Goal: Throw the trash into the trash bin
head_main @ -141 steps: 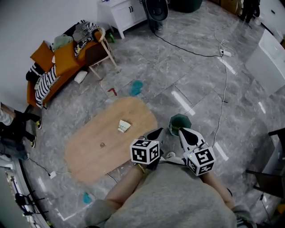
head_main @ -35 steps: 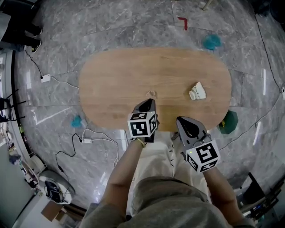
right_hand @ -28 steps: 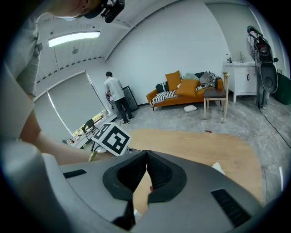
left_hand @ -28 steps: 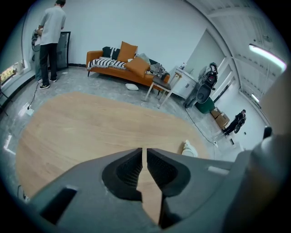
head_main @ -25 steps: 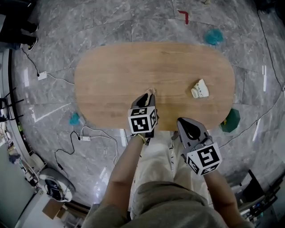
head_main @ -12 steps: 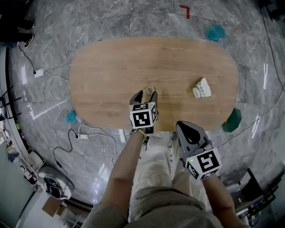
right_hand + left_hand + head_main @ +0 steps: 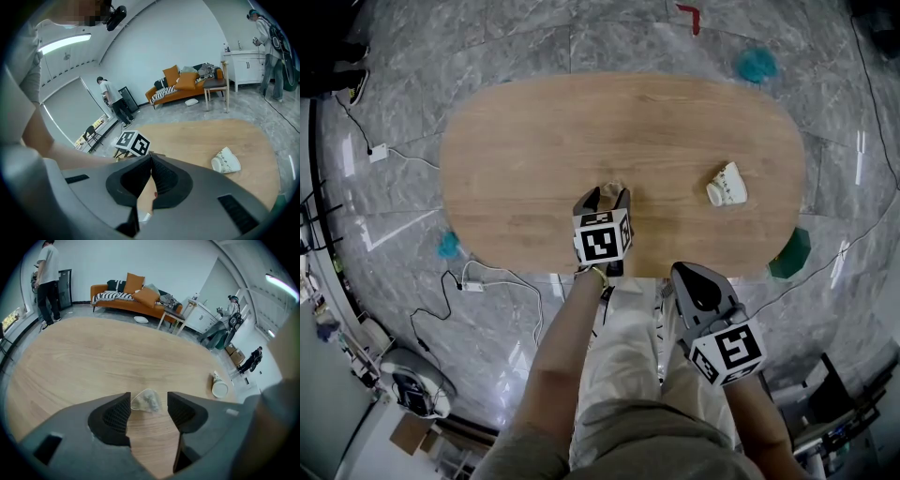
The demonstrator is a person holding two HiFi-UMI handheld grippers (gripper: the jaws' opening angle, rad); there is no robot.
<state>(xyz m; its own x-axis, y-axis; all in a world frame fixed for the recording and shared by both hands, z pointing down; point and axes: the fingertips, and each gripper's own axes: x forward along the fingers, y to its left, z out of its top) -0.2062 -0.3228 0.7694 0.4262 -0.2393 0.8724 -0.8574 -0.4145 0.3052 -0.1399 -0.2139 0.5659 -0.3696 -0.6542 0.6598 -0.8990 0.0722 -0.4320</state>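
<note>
A small crumpled wad of trash [image 7: 612,189] [image 7: 146,400] lies on the oval wooden table [image 7: 544,141] near its front edge. My left gripper [image 7: 607,196] [image 7: 147,397] points steeply down with its jaws open, one on each side of the wad, and the pads are not touching it. A white paper cup [image 7: 727,185] [image 7: 218,386] [image 7: 226,161] lies on its side to the right. On the floor by the table's right end stands the green trash bin [image 7: 789,254]. My right gripper [image 7: 689,275] [image 7: 151,157] hangs shut and empty off the table's front edge.
Cables and a power strip [image 7: 472,284] run over the grey floor at the left. Teal items lie on the floor [image 7: 757,64] [image 7: 448,246]. An orange sofa [image 7: 131,296] and standing people [image 7: 48,273] are far behind the table.
The left gripper's jaws have gone from nearly shut to wide open, and it has sunk toward the table around the wad. The right gripper has dropped a little.
</note>
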